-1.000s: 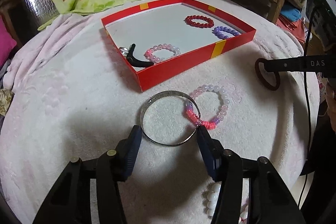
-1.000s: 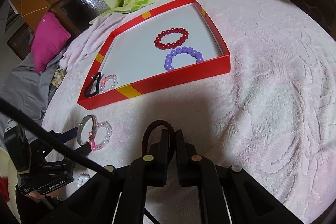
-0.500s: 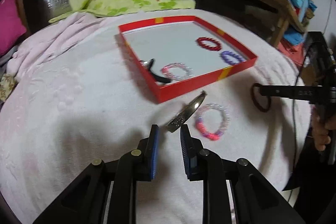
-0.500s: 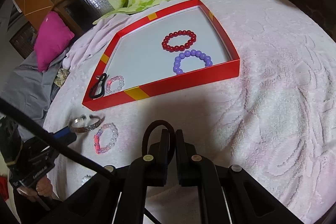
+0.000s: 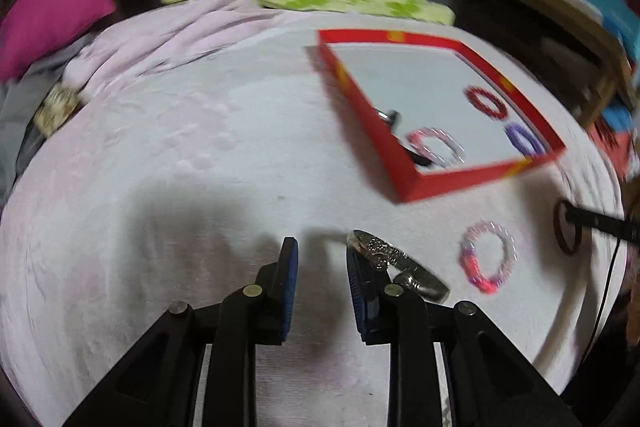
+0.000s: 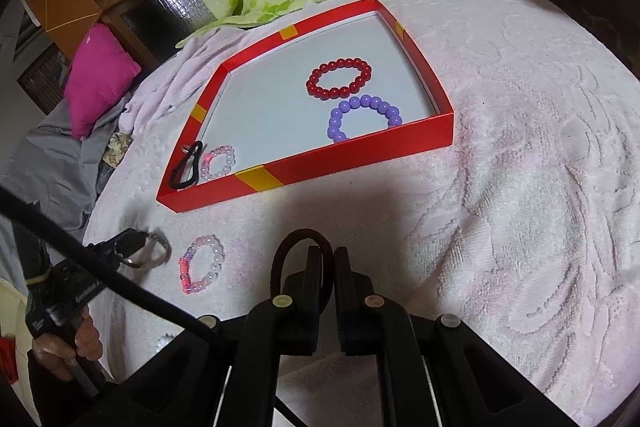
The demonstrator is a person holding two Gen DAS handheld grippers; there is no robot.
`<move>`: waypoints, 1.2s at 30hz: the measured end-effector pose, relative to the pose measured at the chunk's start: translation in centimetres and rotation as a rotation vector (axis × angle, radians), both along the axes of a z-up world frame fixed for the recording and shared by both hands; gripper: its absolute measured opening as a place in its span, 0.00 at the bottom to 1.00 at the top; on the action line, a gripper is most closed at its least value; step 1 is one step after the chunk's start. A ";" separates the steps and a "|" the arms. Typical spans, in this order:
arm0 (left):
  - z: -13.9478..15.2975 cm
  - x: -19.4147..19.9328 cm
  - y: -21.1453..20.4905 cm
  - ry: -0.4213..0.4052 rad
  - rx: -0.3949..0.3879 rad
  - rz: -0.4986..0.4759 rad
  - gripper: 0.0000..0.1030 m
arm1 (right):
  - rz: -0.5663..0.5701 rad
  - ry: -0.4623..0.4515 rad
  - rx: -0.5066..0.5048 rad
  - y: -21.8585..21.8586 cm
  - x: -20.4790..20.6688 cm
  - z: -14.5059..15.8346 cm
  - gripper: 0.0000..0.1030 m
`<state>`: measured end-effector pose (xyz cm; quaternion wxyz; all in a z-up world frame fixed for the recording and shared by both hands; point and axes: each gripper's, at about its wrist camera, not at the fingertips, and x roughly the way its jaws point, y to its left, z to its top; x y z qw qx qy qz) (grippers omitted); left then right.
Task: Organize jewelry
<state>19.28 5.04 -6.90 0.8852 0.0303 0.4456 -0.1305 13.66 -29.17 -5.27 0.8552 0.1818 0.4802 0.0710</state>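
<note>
The red box (image 6: 348, 157) holds a red bead bracelet (image 6: 339, 79), a purple one (image 6: 362, 117), a pale pink one (image 6: 218, 163) and a black clip (image 6: 186, 167) in its near-left corner, its middle bare. The left gripper (image 5: 320, 259) — jaws slightly apart, having just opened a little — has nothing between its pads, and the silver bangle (image 5: 394, 265) hangs tilted over its right finger (grip unclear), beside the pink beaded bracelet (image 6: 202, 263) lying flat. The right gripper (image 6: 328, 263) is clamped on the dark hair tie (image 6: 286, 251) — open blanket (image 6: 520, 227) all around.

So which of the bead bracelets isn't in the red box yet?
The pink-and-white bead bracelet, lying on the pale blanket. The dark red, purple and small pink ones sit inside the red box.
</note>
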 end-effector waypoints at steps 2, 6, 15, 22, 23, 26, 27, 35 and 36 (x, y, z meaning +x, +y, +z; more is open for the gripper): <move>0.2 0.0 0.5 -0.010 -0.015 0.015 0.25 | 0.003 -0.003 -0.005 0.1 -0.1 0.1 0.07; 0.1 -0.1 0.2 0.000 -0.015 -0.020 0.27 | 0.013 -0.002 -0.008 0.6 0.0 0.0 0.07; -1.7 -1.2 0.8 0.096 0.179 -0.093 0.73 | 0.023 0.004 -0.005 1.2 0.3 -0.1 0.07; -1.2 -2.2 2.4 0.090 0.170 -0.116 0.73 | 0.040 0.005 -0.010 2.2 0.5 -0.2 0.07; -1.1 -2.3 2.3 0.090 0.159 -0.120 0.73 | 0.042 0.007 -0.011 2.3 0.6 -0.3 0.07; -0.5 -2.6 1.1 0.077 0.119 -0.154 0.73 | 0.043 0.019 -0.015 2.4 0.7 -0.6 0.07; -0.5 -2.6 0.5 0.073 0.121 -0.160 0.73 | 0.041 0.023 -0.017 2.4 0.7 -0.8 0.07; -1.4 -1.5 -3.8 0.073 0.188 -0.153 0.73 | 0.043 0.031 -0.026 2.9 1.0 -1.2 0.07; -1.3 -1.5 -3.8 0.076 0.180 -0.152 0.73 | 0.044 0.031 -0.026 2.9 1.0 -1.2 0.07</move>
